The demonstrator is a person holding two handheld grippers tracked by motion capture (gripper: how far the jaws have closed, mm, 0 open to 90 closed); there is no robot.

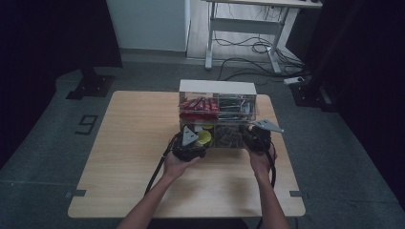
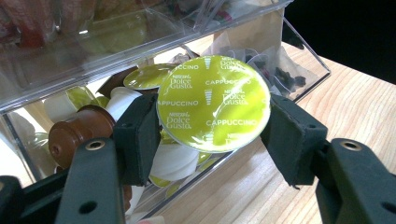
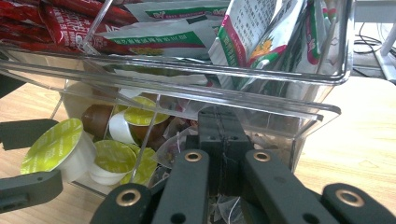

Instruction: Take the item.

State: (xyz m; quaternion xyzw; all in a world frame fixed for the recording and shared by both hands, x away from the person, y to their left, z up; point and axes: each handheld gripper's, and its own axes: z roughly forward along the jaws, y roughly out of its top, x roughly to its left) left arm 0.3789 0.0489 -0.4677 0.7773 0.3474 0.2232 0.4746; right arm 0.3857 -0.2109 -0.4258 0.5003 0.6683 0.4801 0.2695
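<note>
Green-lidded cappuccino capsule [image 2: 213,103]: being clamped between the jaws of the left gripper [image 2: 212,128], hovering at the near-left lower bin of the clear organizer [image 1: 217,117]. Right gripper [image 3: 219,140]: jaws pressing together, resting against the near-right lower bin, over tea bags [image 3: 175,140]. Red sachets [image 3: 70,25] lying above.

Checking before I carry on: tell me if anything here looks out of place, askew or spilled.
Nothing spilled or damaged. The one thing out of its place is a capsule with a green Cappuccino lid, clamped in the left gripper at the open front of the organizer. The right gripper is shut at the teabag bin.
</note>
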